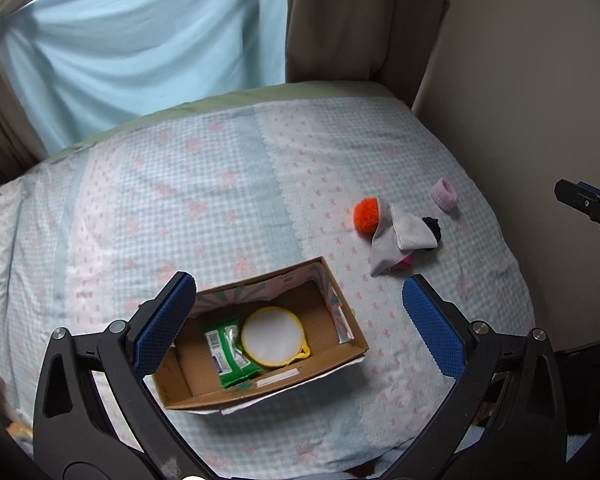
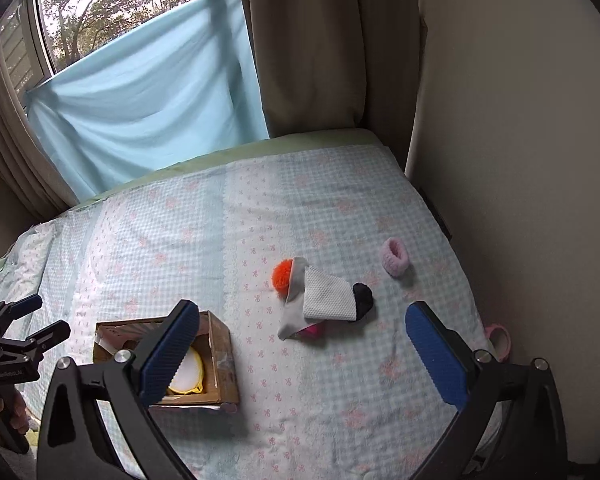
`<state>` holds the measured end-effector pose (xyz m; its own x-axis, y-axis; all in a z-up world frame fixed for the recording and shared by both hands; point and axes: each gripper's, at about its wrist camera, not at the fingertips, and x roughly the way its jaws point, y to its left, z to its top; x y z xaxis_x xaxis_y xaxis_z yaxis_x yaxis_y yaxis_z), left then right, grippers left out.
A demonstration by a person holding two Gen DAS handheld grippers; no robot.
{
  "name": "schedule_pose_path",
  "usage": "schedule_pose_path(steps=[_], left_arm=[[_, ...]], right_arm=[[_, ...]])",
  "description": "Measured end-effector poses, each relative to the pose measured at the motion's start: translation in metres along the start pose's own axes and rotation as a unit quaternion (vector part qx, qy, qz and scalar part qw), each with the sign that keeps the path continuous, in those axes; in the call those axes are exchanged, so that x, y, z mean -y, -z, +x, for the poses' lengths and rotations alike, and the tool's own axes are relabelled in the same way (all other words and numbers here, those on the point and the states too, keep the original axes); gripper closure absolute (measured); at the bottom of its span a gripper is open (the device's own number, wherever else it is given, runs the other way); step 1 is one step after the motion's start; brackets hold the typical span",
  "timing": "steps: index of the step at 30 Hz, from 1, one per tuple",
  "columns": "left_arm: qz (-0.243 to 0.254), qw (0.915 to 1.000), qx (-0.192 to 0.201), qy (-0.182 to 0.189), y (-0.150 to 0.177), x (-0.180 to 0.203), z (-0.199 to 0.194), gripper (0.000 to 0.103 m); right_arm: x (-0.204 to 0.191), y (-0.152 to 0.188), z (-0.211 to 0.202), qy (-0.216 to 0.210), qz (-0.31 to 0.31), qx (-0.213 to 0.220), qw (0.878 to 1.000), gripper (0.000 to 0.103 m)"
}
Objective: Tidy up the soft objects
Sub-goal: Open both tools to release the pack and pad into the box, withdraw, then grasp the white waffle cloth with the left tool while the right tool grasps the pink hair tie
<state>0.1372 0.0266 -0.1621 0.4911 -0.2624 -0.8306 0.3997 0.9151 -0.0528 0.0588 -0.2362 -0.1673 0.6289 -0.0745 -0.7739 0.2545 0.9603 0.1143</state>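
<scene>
An open cardboard box [image 1: 356, 336] [image 2: 224, 364] lies on the bed and holds a green wipes pack [image 1: 228, 354] and a round white puff with a yellow rim [image 1: 272, 334] [image 2: 186, 376]. My left gripper [image 1: 300, 324] is open and empty above the box. To the right lie an orange pom-pom [image 1: 365, 215] [image 2: 282, 274], a grey-white cloth [image 1: 400, 236] [image 2: 320, 300], a black item [image 1: 432, 226] [image 2: 363, 296], a pink item under the cloth [image 1: 403, 266] [image 2: 312, 330] and a lilac scrunchie [image 1: 444, 194] [image 2: 396, 256]. My right gripper [image 2: 302, 344] is open and empty, hovering short of this pile.
The bed [image 1: 220, 184] [image 2: 180, 240] has a checked cover. A light blue sheet [image 1: 140, 52] and beige curtains [image 2: 308, 48] hang behind it. A wall [image 2: 520, 160] runs along the right edge. A pink ring [image 2: 500, 338] lies at the bed's right edge.
</scene>
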Motion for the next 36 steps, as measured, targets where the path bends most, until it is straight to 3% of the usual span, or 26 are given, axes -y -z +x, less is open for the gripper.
schedule_pose_path(steps=[8, 17, 20, 27, 36], left_arm=[[-0.018, 0.9998, 0.001, -0.008, -0.028, 0.1, 0.035, 0.0], [0.014, 0.9995, -0.027, 0.007, -0.039, 0.183, 0.121, 0.0], [0.014, 0.999, -0.035, 0.024, -0.038, 0.193, 0.158, 0.0], [-0.045, 0.9953, -0.044, 0.073, -0.031, 0.177, 0.252, 0.002], [-0.011, 0.9952, -0.075, 0.062, -0.02, 0.19, 0.343, 0.019]], right_arm=[[0.086, -0.038, 0.041, -0.01, -0.03, -0.003, 0.999, 0.0], [0.137, -0.05, 0.114, -0.017, -0.019, -0.039, 0.999, 0.0], [0.15, -0.048, 0.142, -0.015, -0.01, -0.046, 0.999, 0.0], [0.177, -0.03, 0.225, -0.015, 0.025, -0.075, 0.997, 0.0], [0.194, -0.011, 0.322, -0.005, 0.048, -0.098, 0.994, 0.0]])
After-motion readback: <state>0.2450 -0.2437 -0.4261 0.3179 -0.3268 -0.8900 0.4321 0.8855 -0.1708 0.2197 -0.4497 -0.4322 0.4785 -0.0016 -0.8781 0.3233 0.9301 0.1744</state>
